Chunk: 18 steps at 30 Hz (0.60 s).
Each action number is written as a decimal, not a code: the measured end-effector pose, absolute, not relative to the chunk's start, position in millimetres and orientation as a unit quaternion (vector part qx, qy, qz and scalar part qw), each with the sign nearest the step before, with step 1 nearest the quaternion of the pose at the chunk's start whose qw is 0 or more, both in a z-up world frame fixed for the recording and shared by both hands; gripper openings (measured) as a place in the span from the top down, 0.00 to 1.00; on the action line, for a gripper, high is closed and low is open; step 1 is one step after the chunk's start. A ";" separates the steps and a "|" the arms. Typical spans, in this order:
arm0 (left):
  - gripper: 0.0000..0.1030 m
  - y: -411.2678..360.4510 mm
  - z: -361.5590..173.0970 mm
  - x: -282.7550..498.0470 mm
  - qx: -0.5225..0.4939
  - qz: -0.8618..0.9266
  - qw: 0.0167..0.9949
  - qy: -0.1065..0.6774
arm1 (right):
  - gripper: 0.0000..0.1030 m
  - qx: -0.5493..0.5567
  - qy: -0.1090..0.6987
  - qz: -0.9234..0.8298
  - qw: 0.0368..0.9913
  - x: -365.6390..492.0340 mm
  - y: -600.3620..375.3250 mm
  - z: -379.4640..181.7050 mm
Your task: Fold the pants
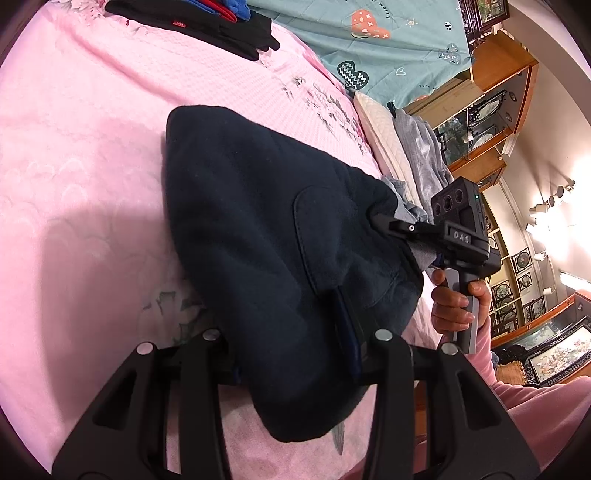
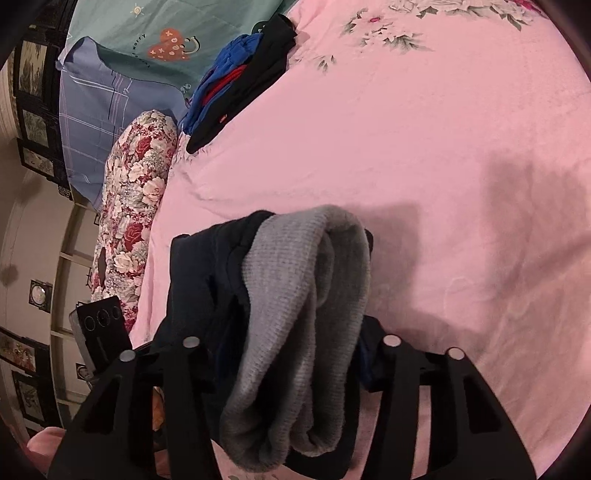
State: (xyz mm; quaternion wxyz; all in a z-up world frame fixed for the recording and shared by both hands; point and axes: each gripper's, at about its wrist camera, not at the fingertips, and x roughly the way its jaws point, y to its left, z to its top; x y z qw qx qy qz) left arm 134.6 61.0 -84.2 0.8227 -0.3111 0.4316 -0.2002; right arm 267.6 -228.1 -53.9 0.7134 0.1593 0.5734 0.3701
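Observation:
Dark navy fleece pants (image 1: 258,236) with a grey lining hang lifted over the pink bedspread (image 1: 81,147). My left gripper (image 1: 295,354) is shut on one edge of the pants near the waistband. In the left wrist view my right gripper (image 1: 384,221) clamps the far corner, held by a hand (image 1: 454,302). In the right wrist view the navy pants (image 2: 199,280) bunch between my right gripper's (image 2: 291,354) fingers, with the grey lining (image 2: 303,317) turned outward and draped over them.
A pile of black, blue and red clothes (image 1: 207,22) (image 2: 240,81) lies at the far side of the bed. A teal quilt (image 1: 369,37), a floral pillow (image 2: 136,206), a grey garment (image 1: 421,155) and wooden cabinets (image 1: 491,110) surround the bed. A pink sleeve (image 1: 535,413) sits lower right.

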 end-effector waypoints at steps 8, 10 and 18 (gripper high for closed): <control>0.70 73.6 -38.9 141.7 -0.260 -0.202 0.860 0.391 | 0.68 0.150 0.511 0.420 0.735 265.3 -214.3 -12.3; 0.70 87.3 -23.9 152.9 -0.242 -0.200 0.871 0.377 | 0.68 0.152 0.477 0.443 0.743 278.2 -201.7 5.9; 0.70 176.8 -20.5 269.4 -0.177 -0.131 0.908 0.357 | 0.68 0.133 0.405 0.485 0.764 404.2 -100.1 6.7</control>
